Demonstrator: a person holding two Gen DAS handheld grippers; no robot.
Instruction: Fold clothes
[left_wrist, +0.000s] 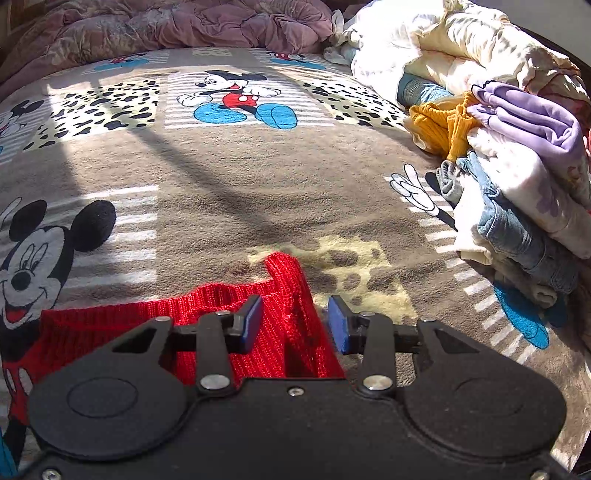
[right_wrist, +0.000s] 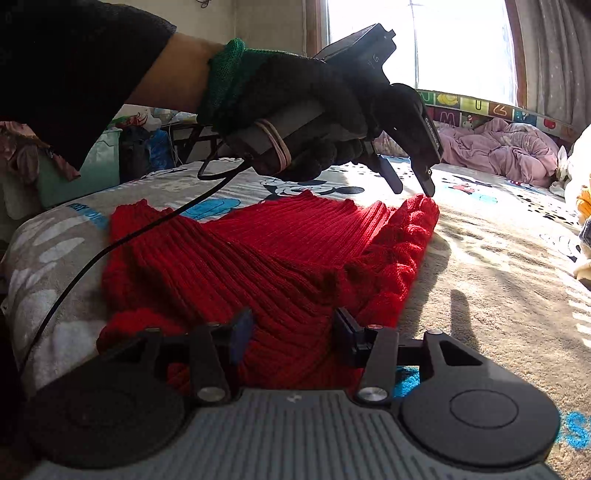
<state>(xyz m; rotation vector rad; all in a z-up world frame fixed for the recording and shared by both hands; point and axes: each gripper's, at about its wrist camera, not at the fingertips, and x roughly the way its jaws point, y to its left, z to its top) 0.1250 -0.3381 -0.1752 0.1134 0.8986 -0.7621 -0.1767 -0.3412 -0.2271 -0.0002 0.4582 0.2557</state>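
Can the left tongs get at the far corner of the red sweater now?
Probably yes. The left tongs hang open right above the far corner of the red sweater, one tip at the knit, and nothing lies between them.

The red sweater's (left_wrist: 284, 325) near part is hidden beneath the left gripper's (left_wrist: 295, 323) body

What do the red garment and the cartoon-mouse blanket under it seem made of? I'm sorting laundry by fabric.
Red sweater: a ribbed knit, probably wool or acrylic yarn, matte; its lengthwise ribs and stitch loops show clearly. Cartoon-mouse blanket: looks like plush fleece, likely synthetic, with a short fuzzy pile that catches sunlight unevenly and printed figures. The exact fibre of either cannot be told from its look.
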